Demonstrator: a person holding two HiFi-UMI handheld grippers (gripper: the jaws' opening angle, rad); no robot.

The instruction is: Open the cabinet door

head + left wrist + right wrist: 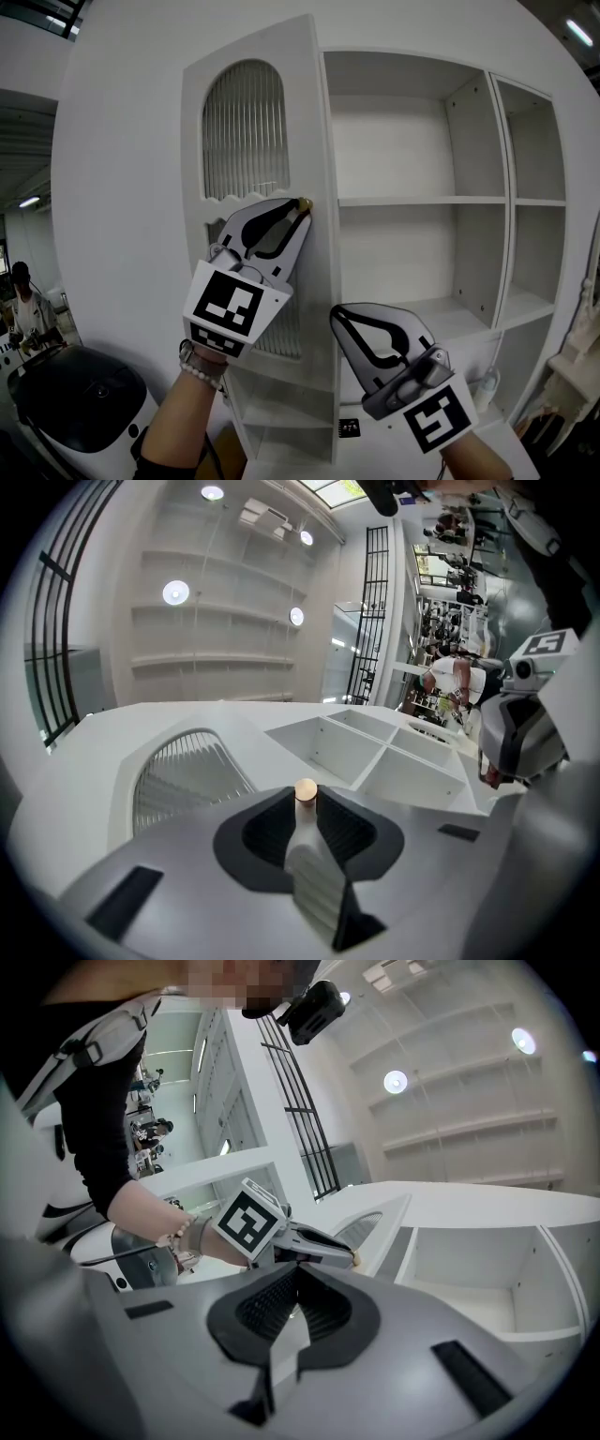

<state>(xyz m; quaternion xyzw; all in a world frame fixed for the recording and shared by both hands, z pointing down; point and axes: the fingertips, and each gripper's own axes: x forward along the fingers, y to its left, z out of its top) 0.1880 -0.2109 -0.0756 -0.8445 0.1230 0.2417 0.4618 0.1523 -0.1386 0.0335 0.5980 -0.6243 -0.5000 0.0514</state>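
The white cabinet door (246,131), with a ribbed arched panel, stands swung out from the cabinet, hinged at its left. Its small round brass knob (305,202) sits at the door's free edge. My left gripper (298,210) reaches up to it, and in the left gripper view the knob (306,790) sits pinched between the two jaw tips. My right gripper (339,314) hangs lower, in front of the open shelves, shut with nothing in it. The right gripper view shows the left gripper (349,1257) at the door's edge (375,1227).
Behind the open door are empty white shelves (412,201) and a narrower shelf column (539,202) to the right. A black and white appliance (84,403) stands low at the left. A person (23,305) sits far off at the left edge.
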